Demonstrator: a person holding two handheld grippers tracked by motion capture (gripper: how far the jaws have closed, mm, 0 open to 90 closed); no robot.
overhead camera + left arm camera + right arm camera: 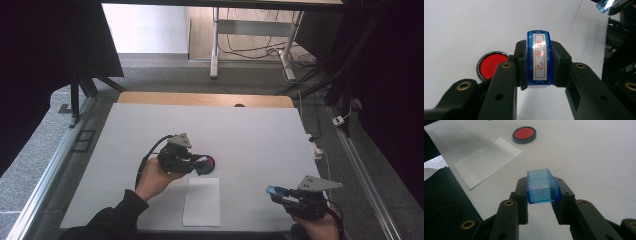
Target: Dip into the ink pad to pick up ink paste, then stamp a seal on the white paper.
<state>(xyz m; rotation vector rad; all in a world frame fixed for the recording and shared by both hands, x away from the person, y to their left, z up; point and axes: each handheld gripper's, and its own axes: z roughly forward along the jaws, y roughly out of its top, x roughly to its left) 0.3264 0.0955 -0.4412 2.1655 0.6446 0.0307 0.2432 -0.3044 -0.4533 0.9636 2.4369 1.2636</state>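
Left gripper (539, 62), jaws closed on a blue stamp (539, 58) held with its printing face toward the camera, the face bearing red characters inside a red frame. In the high view this gripper (200, 164) hangs above the white table (250, 130), just beside the round red ink pad (212, 161). Right gripper (543, 195), jaws closed on the stamp's clear blue cap (542, 186), open side up; in the high view it sits near the table's near right edge (278, 192). A white paper sheet (201, 201) lies flat between the 2 grippers, below the ink pad
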